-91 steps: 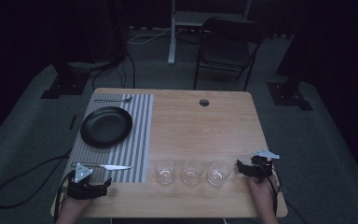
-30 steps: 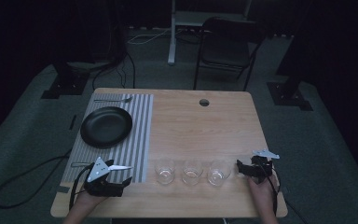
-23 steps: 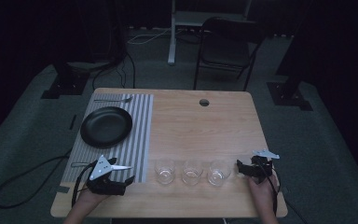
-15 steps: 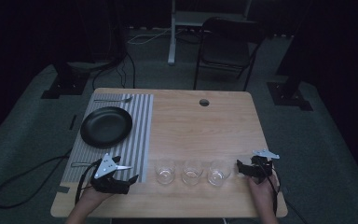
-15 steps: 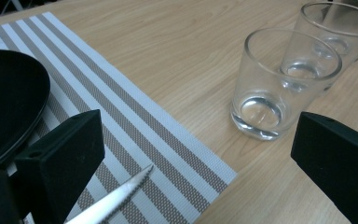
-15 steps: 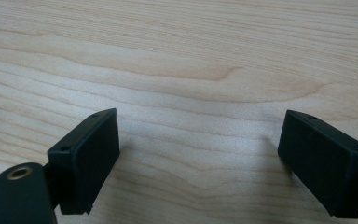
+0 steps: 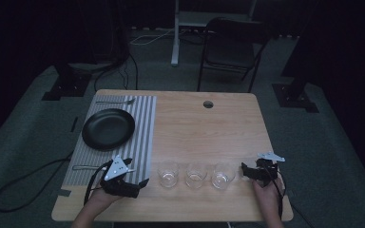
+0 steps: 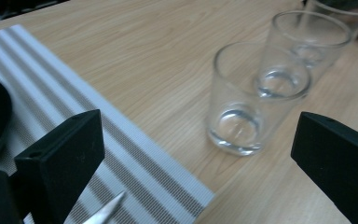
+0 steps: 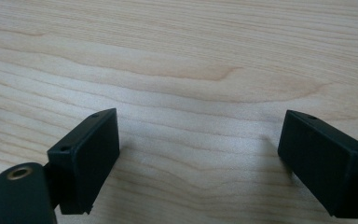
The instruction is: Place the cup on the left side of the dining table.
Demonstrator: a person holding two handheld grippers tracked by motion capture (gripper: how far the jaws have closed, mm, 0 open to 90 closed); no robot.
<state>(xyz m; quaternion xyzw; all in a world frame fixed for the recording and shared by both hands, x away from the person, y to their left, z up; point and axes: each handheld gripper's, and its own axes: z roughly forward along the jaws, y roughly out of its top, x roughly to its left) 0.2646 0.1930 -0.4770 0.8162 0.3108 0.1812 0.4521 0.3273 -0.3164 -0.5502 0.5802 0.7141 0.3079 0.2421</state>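
I see the wooden table (image 7: pixel 209 128) with a striped placemat (image 7: pixel 145 118) along its left side and a black plate (image 7: pixel 108 128) on the mat. My left gripper (image 7: pixel 140 183) sits at the mat's near corner, jaws spread wide and empty, aimed at the nearest of three clear glasses (image 7: pixel 168 174) standing in a row just beside it. My right gripper (image 7: pixel 243 172) rests past the row's far end, jaws likewise spread over bare wood.
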